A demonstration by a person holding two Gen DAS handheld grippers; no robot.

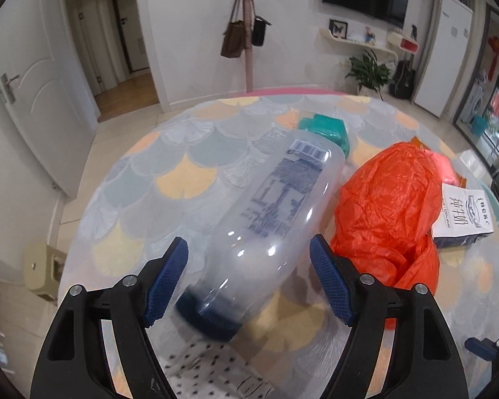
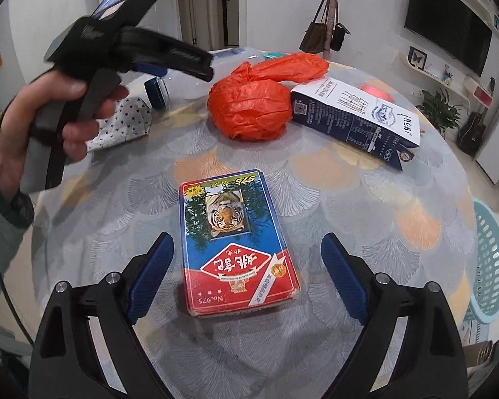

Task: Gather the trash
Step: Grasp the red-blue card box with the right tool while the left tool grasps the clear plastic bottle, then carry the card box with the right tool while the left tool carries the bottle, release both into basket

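Note:
A clear plastic bottle (image 1: 269, 219) with a dark blue cap lies on the round table (image 1: 169, 173), its cap end between the open fingers of my left gripper (image 1: 249, 266); no pad touches it. An orange plastic bag (image 1: 389, 212) lies right of it, also in the right wrist view (image 2: 252, 106). A milk carton (image 2: 356, 116) lies beyond the bag. My right gripper (image 2: 248, 277) is open around a red and blue card box (image 2: 236, 242) with a tiger picture, its pads apart from it. The left gripper's body, held by a hand, shows in the right wrist view (image 2: 93, 56).
A spotted white cloth (image 2: 123, 123) lies by the bottle's cap. A teal packet (image 1: 326, 129) lies behind the bottle. A light blue perforated basket (image 2: 492, 259) stands beside the table at the right. A coat stand with bags (image 1: 246, 33) and doors stand behind.

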